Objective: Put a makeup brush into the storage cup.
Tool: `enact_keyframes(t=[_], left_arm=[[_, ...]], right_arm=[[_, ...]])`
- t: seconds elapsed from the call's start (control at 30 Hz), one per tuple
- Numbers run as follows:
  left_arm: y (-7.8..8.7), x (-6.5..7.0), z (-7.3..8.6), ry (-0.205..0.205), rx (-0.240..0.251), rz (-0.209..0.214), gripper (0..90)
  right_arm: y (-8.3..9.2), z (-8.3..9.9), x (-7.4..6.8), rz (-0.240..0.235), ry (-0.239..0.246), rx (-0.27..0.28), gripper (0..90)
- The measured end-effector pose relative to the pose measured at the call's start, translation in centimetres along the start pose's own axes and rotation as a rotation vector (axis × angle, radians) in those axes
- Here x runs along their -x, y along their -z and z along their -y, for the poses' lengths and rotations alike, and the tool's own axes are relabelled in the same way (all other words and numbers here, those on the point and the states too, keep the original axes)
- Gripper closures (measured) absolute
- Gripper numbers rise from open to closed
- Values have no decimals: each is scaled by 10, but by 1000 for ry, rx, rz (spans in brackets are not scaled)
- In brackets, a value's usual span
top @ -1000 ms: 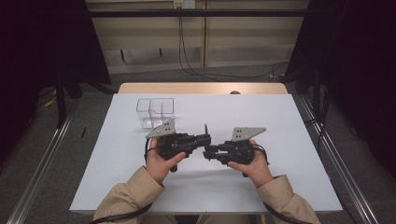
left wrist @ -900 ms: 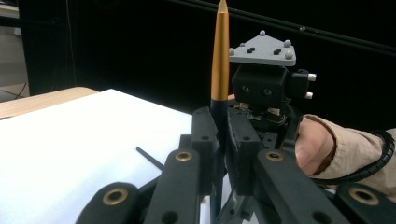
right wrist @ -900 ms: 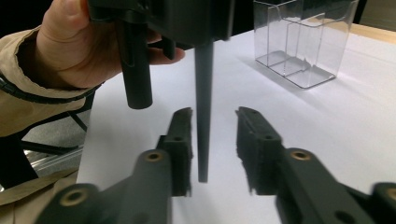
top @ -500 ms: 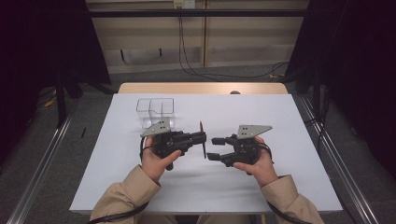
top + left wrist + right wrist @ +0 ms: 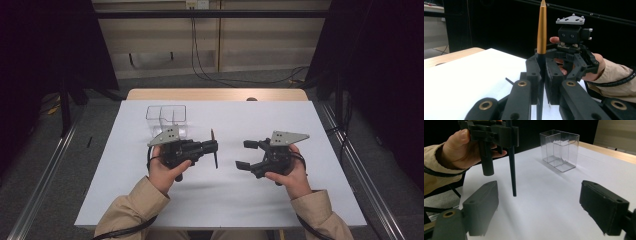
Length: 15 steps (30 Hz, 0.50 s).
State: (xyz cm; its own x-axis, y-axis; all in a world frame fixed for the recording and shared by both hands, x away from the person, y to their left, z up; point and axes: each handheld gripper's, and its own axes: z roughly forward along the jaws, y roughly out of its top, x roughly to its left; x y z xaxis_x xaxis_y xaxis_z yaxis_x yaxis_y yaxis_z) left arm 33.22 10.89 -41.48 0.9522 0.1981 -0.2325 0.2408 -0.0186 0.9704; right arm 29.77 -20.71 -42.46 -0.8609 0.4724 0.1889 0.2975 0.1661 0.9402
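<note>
My left gripper (image 5: 214,147) is shut on a slim pen (image 5: 214,148) with a black barrel and a gold upper part (image 5: 541,30), held crosswise to the jaws at the middle of the white table (image 5: 225,200). In the left gripper view my left gripper (image 5: 541,75) clamps the black barrel. My right gripper (image 5: 244,154) is a short way to the right of the pen and faces it; its jaws have just been opening and nothing is between them. The right gripper view shows my right gripper (image 5: 542,203) spread wide, with the pen (image 5: 512,170) hanging beyond it.
A clear plastic box (image 5: 166,117) with two compartments stands behind the left hand; the right gripper view has the box (image 5: 559,150) at upper right. A wooden strip (image 5: 215,94) runs along the table's far edge. Bare white surface lies in front of both hands.
The right gripper, which was close against the left one at the pen, has spread its jaws and drawn back to the right. The pen stays in the left gripper, which has hardly moved.
</note>
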Motion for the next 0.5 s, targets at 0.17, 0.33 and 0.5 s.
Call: enact_keyframes(t=[0.17, 0.33, 0.5], left_arm=[[2, 1, -2, -9, 2, 0, 833], [3, 1, -3, -12, 5, 0, 833], [4, 1, -4, -19, 5, -2, 833]], right_arm=[[8, 2, 2, 18, -6, -5, 122], [15, 5, 3, 37, -7, -2, 107], [23, 8, 4, 51, -14, 6, 85]])
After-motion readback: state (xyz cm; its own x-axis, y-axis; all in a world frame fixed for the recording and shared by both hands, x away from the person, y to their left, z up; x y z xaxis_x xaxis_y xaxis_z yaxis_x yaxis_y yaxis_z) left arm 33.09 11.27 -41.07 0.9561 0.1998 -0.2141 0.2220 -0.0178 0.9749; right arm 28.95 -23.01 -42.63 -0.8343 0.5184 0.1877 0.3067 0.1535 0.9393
